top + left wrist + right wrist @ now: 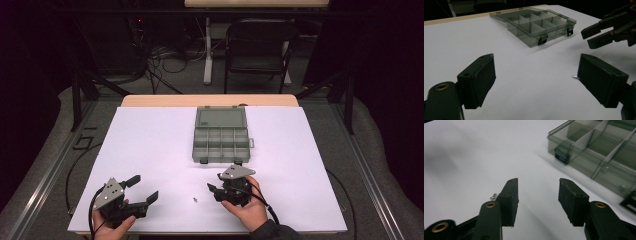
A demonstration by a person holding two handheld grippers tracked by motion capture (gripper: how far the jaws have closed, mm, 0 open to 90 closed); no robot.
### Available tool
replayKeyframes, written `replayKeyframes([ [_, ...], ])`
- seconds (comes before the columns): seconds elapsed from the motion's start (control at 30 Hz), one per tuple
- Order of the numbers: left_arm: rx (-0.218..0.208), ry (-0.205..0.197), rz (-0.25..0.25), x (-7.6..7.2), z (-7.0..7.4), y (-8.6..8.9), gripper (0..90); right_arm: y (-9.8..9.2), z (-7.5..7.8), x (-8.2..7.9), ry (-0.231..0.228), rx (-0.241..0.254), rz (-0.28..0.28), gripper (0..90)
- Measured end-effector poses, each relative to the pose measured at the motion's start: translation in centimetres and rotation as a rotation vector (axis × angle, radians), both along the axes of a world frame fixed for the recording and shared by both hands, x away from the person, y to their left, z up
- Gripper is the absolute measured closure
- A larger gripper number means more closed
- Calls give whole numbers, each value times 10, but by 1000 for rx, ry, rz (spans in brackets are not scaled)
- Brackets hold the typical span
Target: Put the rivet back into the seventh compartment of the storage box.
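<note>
White table (150, 140) lies under me, with a tiny screw (195, 199) low in the middle. My left gripper (141, 188) and right gripper (215, 181) both gape open, holding nothing. The grey box (220, 134) sits open above.

The left gripper (535, 80) stood with jaws wide apart over the white table (461, 40) — a small screw (575, 77) beside one jaw, the open compartment box (536, 25) beyond, the right gripper (596, 36) opposite.

a lab: black curtains (30, 75), floor cables (165, 62) (folding chair (257, 50) behind).
</note>
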State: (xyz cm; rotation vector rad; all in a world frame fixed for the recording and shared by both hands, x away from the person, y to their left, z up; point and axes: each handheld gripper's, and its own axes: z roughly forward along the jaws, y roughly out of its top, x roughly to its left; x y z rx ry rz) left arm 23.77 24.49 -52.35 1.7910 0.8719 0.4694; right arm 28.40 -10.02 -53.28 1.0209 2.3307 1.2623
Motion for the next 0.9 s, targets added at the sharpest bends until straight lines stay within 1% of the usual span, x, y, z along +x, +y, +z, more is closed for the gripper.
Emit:
replayKeyframes([
  [0.13, -2, -7, 0, 0, 0, -1, 148, 7, -5, -5, 16, -5, 30, 534],
  [0.33, 2, -1, -3, 0, 0, 0, 148, 20, -10, -12, 34, 28, 64, 577],
  [0.43, 3, 0, -3, 0, 0, 0, 148, 28, -14, -15, 37, 11, 91, 597],
  [0.53, 2, -1, -2, 0, 0, 0, 149, 32, -17, -15, 44, 6, 98, 629],
  [0.6, 3, 3, -6, 0, 0, 0, 148, 35, -19, -14, 52, 22, 99, 643],
  [0.67, 4, 4, -6, 0, 0, 0, 148, 37, -20, -14, 56, 27, 100, 653],
  [0.73, 4, 3, -6, 0, 0, 0, 149, 39, -21, -15, 55, 14, 110, 660],
  [0.9, 2, 3, -4, 0, 0, 0, 148, 44, -24, -17, 65, 5, 123, 676],
])
